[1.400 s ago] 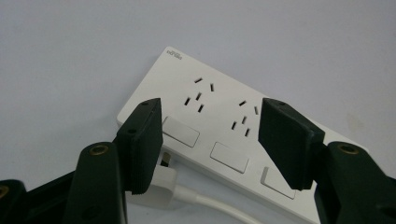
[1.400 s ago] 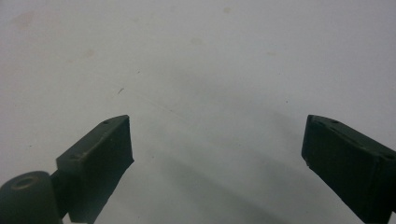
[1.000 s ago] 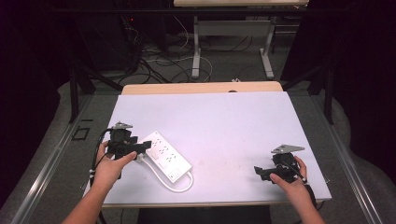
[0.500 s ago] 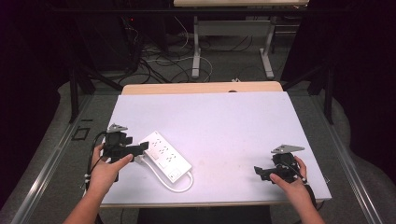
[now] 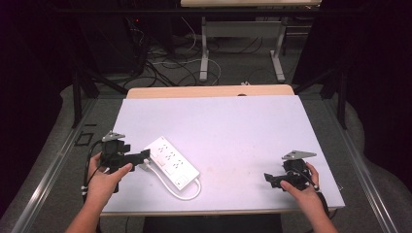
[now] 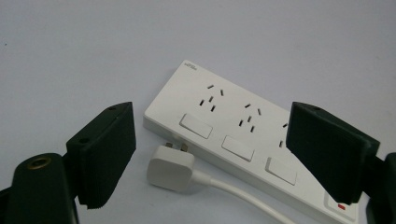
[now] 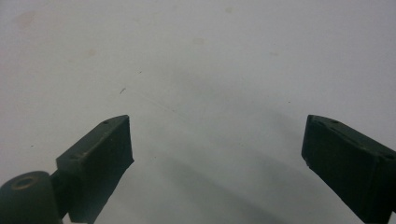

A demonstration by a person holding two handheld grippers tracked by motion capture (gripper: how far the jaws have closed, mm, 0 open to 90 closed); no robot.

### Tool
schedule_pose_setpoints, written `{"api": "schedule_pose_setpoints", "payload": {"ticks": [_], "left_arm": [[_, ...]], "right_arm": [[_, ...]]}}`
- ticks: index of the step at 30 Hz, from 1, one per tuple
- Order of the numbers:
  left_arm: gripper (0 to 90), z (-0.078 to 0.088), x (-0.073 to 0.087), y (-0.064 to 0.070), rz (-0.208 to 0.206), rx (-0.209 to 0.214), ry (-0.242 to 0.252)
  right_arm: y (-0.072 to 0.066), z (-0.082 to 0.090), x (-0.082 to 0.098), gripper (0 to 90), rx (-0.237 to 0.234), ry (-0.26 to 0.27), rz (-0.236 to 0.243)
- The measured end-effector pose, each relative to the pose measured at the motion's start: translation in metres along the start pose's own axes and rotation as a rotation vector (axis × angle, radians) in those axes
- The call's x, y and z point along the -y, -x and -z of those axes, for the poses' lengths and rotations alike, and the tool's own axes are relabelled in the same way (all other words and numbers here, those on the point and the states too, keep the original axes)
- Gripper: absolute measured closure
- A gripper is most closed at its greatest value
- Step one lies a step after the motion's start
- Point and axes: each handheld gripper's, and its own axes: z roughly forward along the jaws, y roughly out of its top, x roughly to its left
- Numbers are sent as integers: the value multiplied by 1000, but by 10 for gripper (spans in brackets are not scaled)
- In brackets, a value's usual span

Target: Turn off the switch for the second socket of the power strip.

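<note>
Dim room w/ cables and desk legs on the floor behind; a pale counter (image 5: pixel 228 126) carries everything. Power strip (image 5: pixel 172 162) lies near the front-left corner, set diagonally, sockets up, its cord (image 5: pixel 187 194) looping off the end nearest the front edge and curling back along the strip. The plug (image 6: pixel 170 168) at the cord's end lies flat on the counter just beside the strip's long side, pins toward it, not in any socket.

Left gripper (image 5: pixel 144 156) sits at the left edge, level w/ the strip's far end, pointing at it. Its jaws have just been opening and now stand released; in the left gripper view the plug lies between them but the pads (image 6: pixel 109 154) don't press on it. Prob. the plug was set there on purpose: next to the sockets, cord slack, easy to pick up or leave.

Right gripper (image 5: pixel 272 180) rests near the front-right corner, well apart from the strip, jaws wide, nothing between them but bare counter in the right gripper view. Looks parked, out of the way, while the left hand (image 5: pixel 104 180) does the work.
</note>
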Motion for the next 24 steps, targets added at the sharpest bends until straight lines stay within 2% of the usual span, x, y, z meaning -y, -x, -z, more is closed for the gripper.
{"api": "schedule_pose_setpoints", "payload": {"ticks": [6, 7, 9, 24], "left_arm": [[74, 1, 5, -1, -6, 11, 30], [51, 1, 6, -2, -19, 10, 27], [6, 1, 8, -2, -14, 12, 37], [6, 5, 30, -7, 4, 7, 71]], "right_arm": [[0, -1, 0, 82, 1, 1, -2], [0, -1, 0, 83, 0, 0, -3], [0, -1, 0, 83, -1, 1, 0], [0, -1, 0, 83, 0, 3, 1]]}}
